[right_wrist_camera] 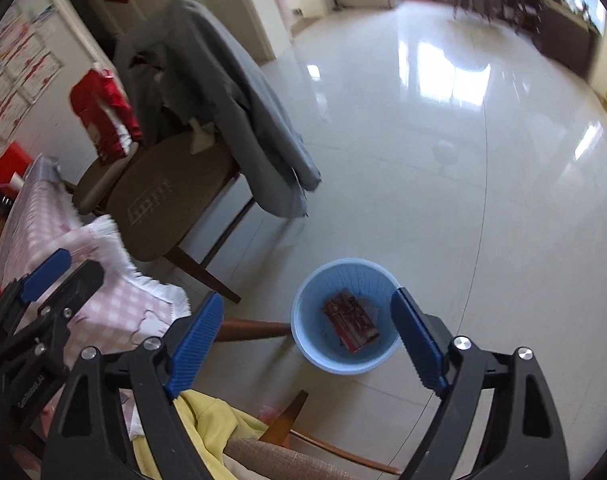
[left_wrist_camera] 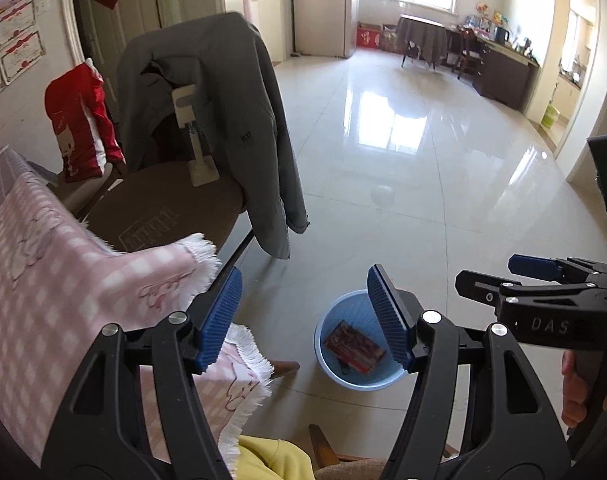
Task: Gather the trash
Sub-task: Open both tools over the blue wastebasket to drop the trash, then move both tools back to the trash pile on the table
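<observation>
A light blue trash bin (left_wrist_camera: 323, 344) stands on the tiled floor; it also shows in the right wrist view (right_wrist_camera: 307, 320). A red wrapper (left_wrist_camera: 353, 346) lies inside it, also seen in the right wrist view (right_wrist_camera: 351, 324). My left gripper (left_wrist_camera: 303, 316) is open and empty, held above the bin. My right gripper (right_wrist_camera: 307, 344) is open and empty, also above the bin. The right gripper shows at the right edge of the left wrist view (left_wrist_camera: 503, 280). The left gripper shows at the left of the right wrist view (right_wrist_camera: 59, 276).
A table with a pink checked cloth (left_wrist_camera: 63, 272) is at the left. A chair (left_wrist_camera: 175, 208) with a grey jacket (left_wrist_camera: 223, 120) stands behind it. A yellow garment (right_wrist_camera: 207, 432) lies on a near chair. Shiny tiled floor (left_wrist_camera: 423, 160) stretches beyond.
</observation>
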The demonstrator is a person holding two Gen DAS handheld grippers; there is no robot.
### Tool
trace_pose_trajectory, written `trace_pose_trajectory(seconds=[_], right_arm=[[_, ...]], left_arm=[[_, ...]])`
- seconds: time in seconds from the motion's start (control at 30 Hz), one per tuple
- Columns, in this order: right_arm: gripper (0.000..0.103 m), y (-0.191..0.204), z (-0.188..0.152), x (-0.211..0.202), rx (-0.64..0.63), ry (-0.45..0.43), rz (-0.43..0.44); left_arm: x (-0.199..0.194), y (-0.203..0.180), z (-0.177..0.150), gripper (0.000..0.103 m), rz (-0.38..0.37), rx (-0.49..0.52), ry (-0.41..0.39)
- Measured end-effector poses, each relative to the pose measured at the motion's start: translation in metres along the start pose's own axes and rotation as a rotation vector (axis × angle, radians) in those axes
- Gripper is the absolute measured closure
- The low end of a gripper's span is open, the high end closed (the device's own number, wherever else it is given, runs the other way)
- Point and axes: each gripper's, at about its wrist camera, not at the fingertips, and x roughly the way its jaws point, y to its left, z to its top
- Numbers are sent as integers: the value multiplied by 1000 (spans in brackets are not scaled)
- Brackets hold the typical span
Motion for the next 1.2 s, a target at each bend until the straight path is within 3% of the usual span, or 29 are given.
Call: trace_pose_trajectory(seconds=[0.37,0.53,0.87,1.2], right_arm=[[19,65,-13,-89,-161,-197,34],[19,104,-21,-121,-251,-265,75],[19,207,-46,-149,-439,-313,193],[19,315,-79,-151,-595,-290,315]], left_arm=[[-81,23,-9,38,59,-59,-117],[-124,50,-20,38,130,-137,-184],[-204,123,-59,35,306,-309,-277],[-256,197,-115,33,470,-459,-298]])
